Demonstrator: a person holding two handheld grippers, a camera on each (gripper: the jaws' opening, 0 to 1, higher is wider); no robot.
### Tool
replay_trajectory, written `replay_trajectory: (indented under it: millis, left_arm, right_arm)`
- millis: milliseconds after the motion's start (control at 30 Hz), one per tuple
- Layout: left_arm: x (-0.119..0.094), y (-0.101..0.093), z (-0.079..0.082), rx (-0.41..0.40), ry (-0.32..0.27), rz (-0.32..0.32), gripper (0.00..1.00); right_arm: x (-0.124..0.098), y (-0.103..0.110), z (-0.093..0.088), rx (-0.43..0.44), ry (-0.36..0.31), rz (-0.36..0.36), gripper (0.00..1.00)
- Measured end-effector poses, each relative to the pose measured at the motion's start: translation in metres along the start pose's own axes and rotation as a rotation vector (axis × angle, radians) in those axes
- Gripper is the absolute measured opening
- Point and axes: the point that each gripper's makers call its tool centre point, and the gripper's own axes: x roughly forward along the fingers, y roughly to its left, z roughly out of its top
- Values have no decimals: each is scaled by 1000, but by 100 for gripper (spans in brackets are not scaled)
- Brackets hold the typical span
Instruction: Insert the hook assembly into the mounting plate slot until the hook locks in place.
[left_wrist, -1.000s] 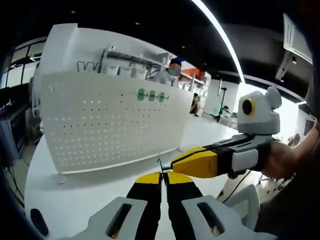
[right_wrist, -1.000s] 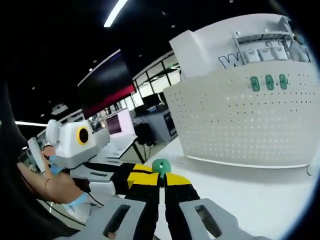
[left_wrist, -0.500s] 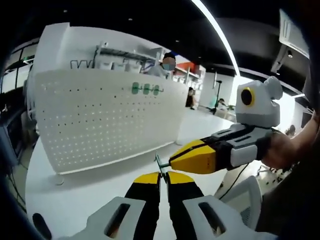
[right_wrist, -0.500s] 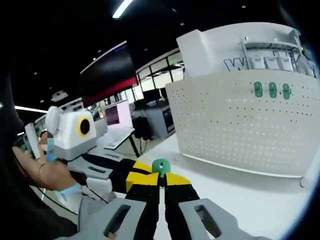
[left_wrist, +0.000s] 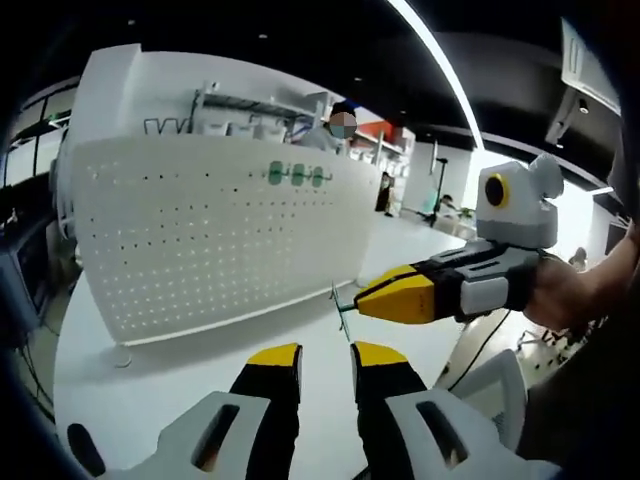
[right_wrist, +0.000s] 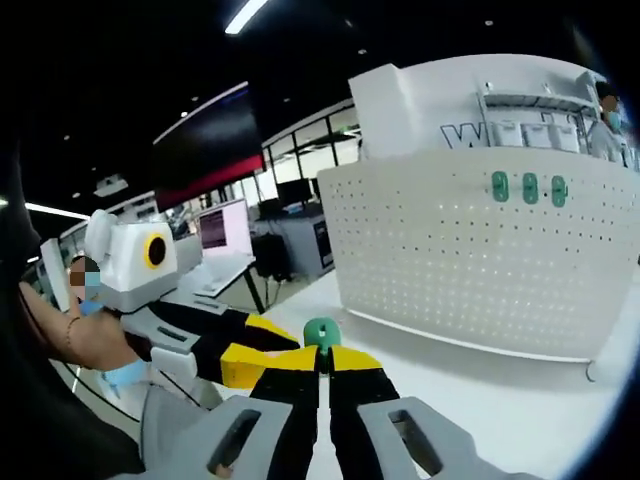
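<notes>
The hook assembly (right_wrist: 322, 332) is mostly hidden: in the right gripper view just a rounded green plastic head shows above the yellow tips of the right tongs (right_wrist: 323, 352), whose jaws are closed together on it. In the left gripper view the same piece (left_wrist: 343, 304) is a thin green wire shape poking out at 9 o'clock from the right tongs (left_wrist: 360, 298), too small to make out its form.

The left tongs (left_wrist: 326, 352) stand with their jaws apart, a clear gap between the yellow-and-black tips, nothing between them. In the right gripper view the left tongs (right_wrist: 235, 365) enter from 8 o'clock, partly covered by the right tongs' own jaws.

The mounting plate (left_wrist: 210, 235), a white perforated panel with regular rows of small holes, stands upright on the smooth white desk (left_wrist: 140, 395); its bottom right end curves away. Three small green pieces (left_wrist: 298, 174) sit side by side near its top edge, their shape unclear. In the right gripper view the panel (right_wrist: 470, 260) lies toward 2 o'clock, its right end cut off, well apart from the held hook.
</notes>
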Motion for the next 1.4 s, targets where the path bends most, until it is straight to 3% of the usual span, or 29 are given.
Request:
replay_trajectory:
  millis: [333, 500, 633, 1400]
  left_arm:
    - [0, -15, 16, -19, -74, -60, 49]
    - [1, -22, 22, -20, -101, -88, 56]
    - [-1, -23, 31, -8, -153, -60, 68]
    - [7, -44, 27, -42, -156, -115, 76]
  right_arm:
    - [-9, -29, 10, 0, -38, -71, 0]
    - [-16, -52, 19, 0, -69, -130, 0]
    - [-25, -75, 28, 2, -99, -188, 0]
    - [-64, -182, 69, -3, -222, -451, 0]
